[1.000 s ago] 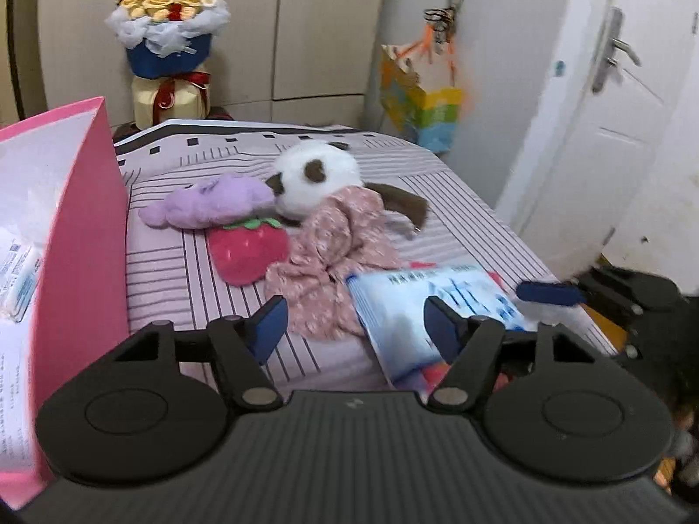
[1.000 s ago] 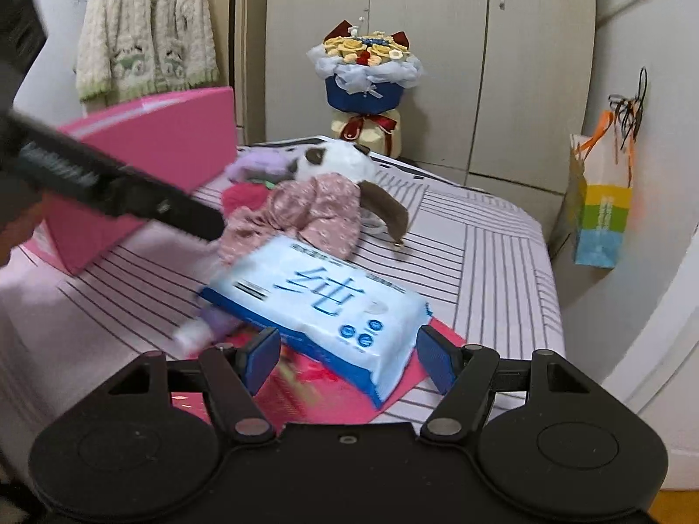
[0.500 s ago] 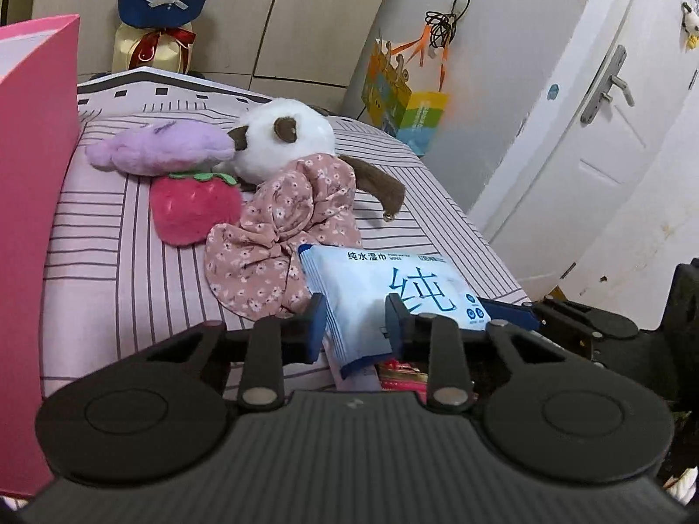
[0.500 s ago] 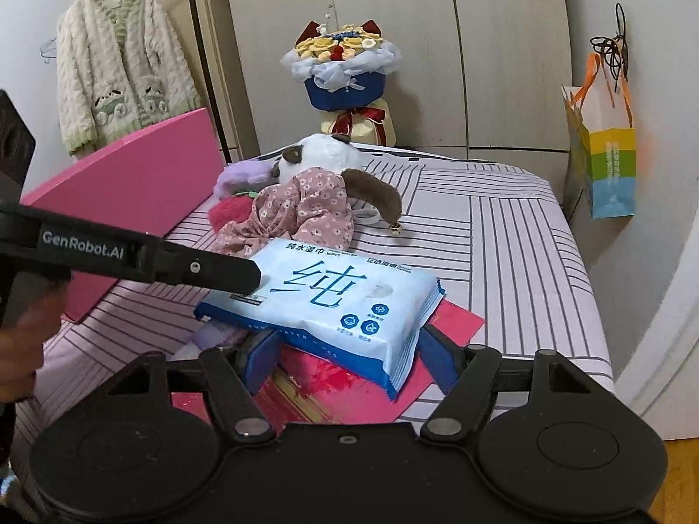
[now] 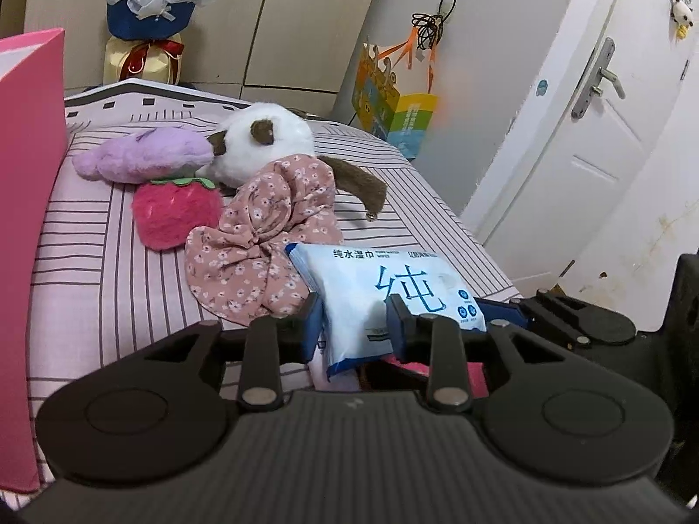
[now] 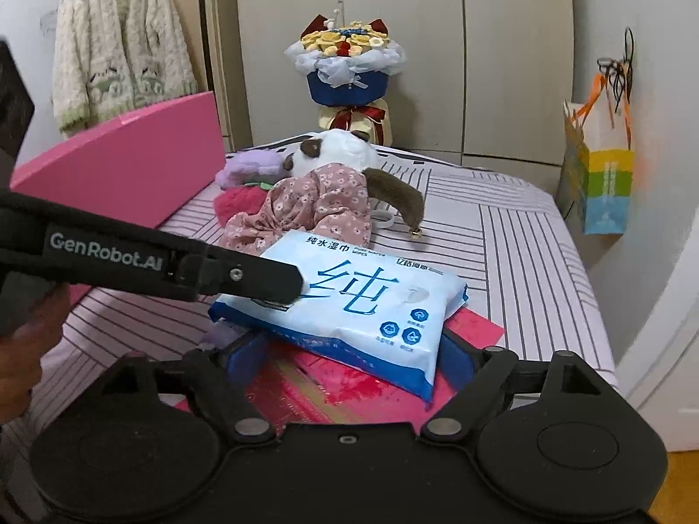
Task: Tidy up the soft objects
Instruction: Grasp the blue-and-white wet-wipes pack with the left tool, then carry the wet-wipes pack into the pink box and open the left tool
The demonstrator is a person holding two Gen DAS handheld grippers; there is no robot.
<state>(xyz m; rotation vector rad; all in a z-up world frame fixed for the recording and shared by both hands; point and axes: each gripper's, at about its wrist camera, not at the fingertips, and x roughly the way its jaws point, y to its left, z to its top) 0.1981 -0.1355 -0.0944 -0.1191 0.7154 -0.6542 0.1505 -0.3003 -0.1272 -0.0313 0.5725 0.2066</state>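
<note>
Left gripper [image 5: 354, 322] pinches the crinkly white-and-blue plastic wet-wipe pack [image 5: 384, 294] at its near corner, jaws easing slightly — a handover, I'd judge. Right gripper [image 6: 349, 356] is opening around the pack's far end, above the striped pink bedsheet [image 6: 502, 227]. Next: carry it toward the pink box [image 5: 26, 201], away from the fluffy red strawberry plush [image 5: 174, 212].

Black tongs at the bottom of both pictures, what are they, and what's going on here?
They are hand-held grippers, one in each of a person's hands, each with a camera looking along its two fingers. One picture comes from the left gripper, one from the right gripper. On the bed lie a panda toy, a plush strawberry and a flowered cloth. The left pinches a corner of the pack of wipes, jaws opening; the right's jaws are opening around it, not squeezing.
</note>
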